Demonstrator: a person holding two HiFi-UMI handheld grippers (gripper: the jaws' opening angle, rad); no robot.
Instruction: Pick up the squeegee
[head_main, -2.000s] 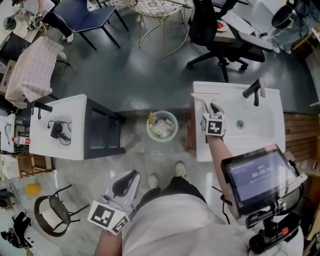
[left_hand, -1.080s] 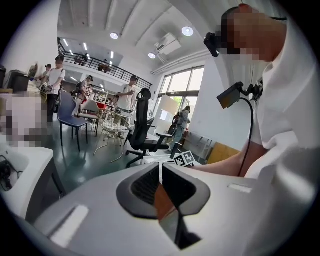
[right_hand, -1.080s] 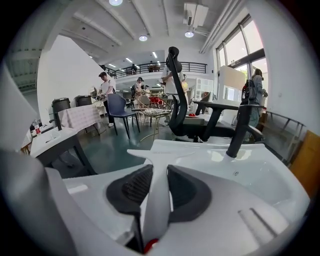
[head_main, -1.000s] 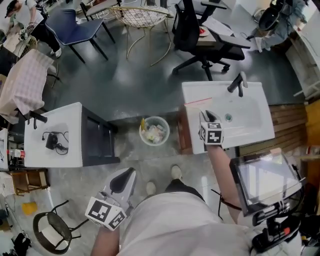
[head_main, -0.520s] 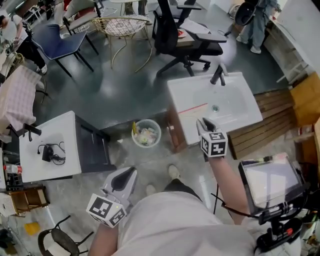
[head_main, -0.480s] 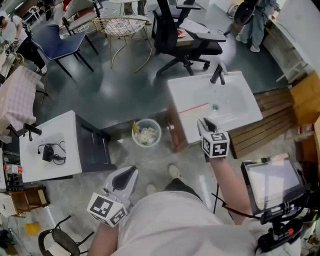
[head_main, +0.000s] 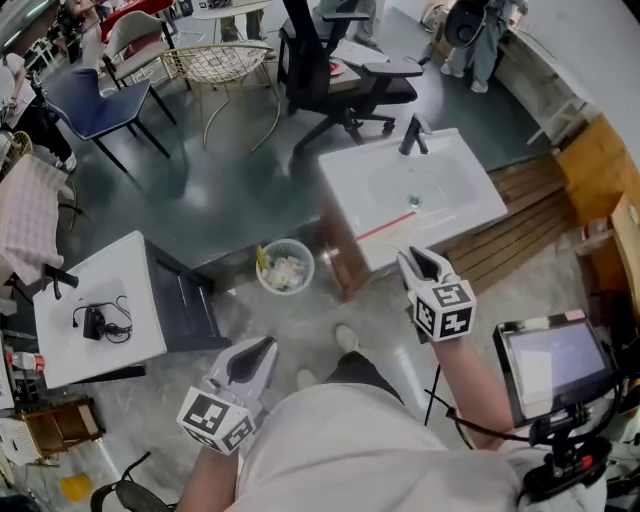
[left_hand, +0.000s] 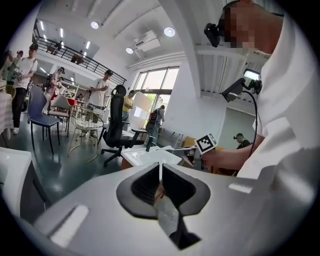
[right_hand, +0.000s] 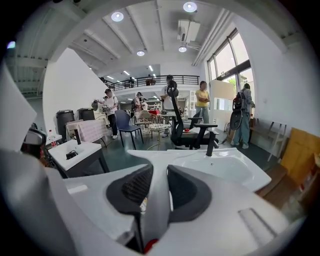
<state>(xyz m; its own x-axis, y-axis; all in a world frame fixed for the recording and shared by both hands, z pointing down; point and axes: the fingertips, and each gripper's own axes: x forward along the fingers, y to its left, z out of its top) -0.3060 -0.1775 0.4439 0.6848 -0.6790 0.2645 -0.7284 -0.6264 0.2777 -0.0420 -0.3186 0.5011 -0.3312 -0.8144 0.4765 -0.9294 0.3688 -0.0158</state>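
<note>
The squeegee shows in the head view as a thin red blade edge (head_main: 386, 227) over the near rim of the white sink (head_main: 460, 205). Its white handle (right_hand: 156, 202) runs back between the dark pads of my right gripper (head_main: 420, 264), which is shut on it and held up in front of the sink. In the right gripper view the handle fills the gap between the pads (right_hand: 131, 187), with a red bit at its base. My left gripper (head_main: 250, 360) hangs low at my left side, its jaws (left_hand: 160, 172) shut with nothing between them.
A black faucet (head_main: 412, 135) stands at the sink's far edge. A waste bin (head_main: 284, 266) sits left of the sink cabinet, and a white table (head_main: 120, 290) with a black cable stands further left. Wooden pallets (head_main: 520, 225) lie right of the sink, a screen on a stand (head_main: 550, 358) near my right arm. Chairs (head_main: 330, 70) stand behind.
My right gripper has come back from the sink top toward me and risen, carrying the squeegee with it. The left gripper has shifted only a little.
</note>
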